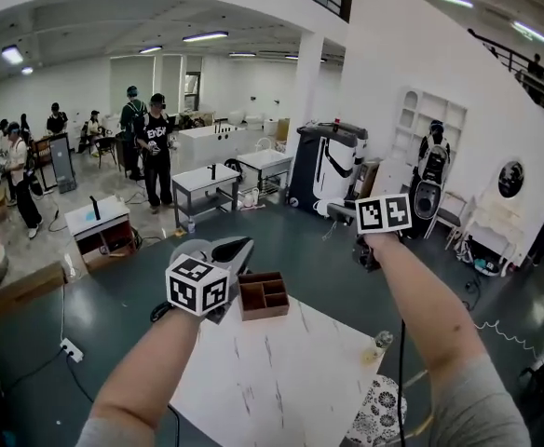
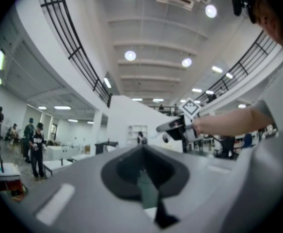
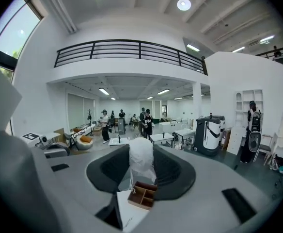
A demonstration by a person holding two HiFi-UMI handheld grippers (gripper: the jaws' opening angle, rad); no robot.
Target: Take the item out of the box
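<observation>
Right hand-held gripper (image 3: 141, 148): pinching a white crumpled bundle (image 3: 141, 163).
Left hand-held gripper (image 2: 141, 150): jaws seemingly pressed together.
Brown compartmented box (image 1: 263, 294): on white marbled desk (image 1: 291, 380), far corner.

Head cam fwd-down, R cam shares box (image 1: 263, 294)

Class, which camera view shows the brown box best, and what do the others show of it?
The head view: the box sits on the table, seen from above, and its compartments look empty. The right gripper view shows it small, below the white bundle held by the right tool. The left gripper view misses it.
</observation>
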